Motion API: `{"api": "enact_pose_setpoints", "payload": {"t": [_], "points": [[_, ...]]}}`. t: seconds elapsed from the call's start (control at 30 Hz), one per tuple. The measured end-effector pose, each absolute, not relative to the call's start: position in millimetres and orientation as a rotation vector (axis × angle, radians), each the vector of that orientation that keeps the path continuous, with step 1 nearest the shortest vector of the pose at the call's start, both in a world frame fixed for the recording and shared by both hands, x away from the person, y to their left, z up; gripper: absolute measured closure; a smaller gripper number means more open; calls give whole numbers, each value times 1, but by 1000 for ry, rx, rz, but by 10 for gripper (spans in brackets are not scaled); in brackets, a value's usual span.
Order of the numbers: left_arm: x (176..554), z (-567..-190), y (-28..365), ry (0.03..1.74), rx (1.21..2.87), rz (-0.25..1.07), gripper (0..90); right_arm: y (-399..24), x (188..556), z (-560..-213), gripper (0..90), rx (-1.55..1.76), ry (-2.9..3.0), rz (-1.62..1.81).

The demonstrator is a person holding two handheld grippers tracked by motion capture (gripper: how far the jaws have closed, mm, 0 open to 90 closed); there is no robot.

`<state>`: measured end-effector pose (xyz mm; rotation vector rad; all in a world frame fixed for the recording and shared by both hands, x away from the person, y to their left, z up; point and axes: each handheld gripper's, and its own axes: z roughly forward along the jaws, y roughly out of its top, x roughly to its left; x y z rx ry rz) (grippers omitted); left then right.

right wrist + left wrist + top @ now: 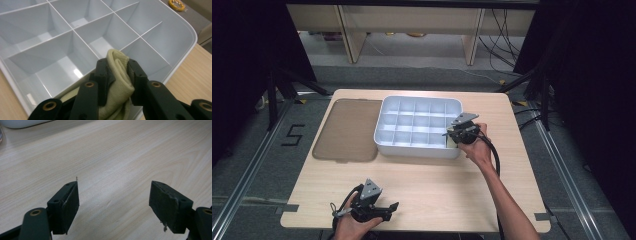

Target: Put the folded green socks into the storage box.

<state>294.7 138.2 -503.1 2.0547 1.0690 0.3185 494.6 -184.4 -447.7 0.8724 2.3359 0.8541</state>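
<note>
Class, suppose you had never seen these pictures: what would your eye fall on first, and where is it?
First the white divided tray at the table's middle, its compartments bare. At its near right corner the right gripper pinches a rolled pale green cloth over the rim. The left gripper rests open above the near table edge, and a flat brown lid lies left of the tray.

Two handheld grippers, black-bodied, each topped with a grey three-cornered plate: left gripper point(384, 210) at the table's near edge, right gripper point(451, 137) farther off. Black cables trailing from both, the right one thick and looping along a bare forearm. Flat, rectangular black jaws with small screw holes near the tips; brass-coloured pivot rivets on the dark linkage bars. Worn, frayed edges on the left gripper's pads point(170, 202). No sleeves on either forearm.
</note>
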Motion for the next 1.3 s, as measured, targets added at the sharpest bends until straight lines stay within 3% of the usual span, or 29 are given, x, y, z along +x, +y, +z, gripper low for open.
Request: {"api": "enact_pose_setpoints", "payload": {"t": [0.33,0.57,1.3], "points": [[296,-501,142,1053,2088,311,236,-192,492,-443,631,892,2307,937],[295,-500,141,1070,2036,314,234,-195,487,-431,848,896,2361,907],[295,-500,140,1076,2031,319,234,-173,499,-456,869,967,2519,637]]}}
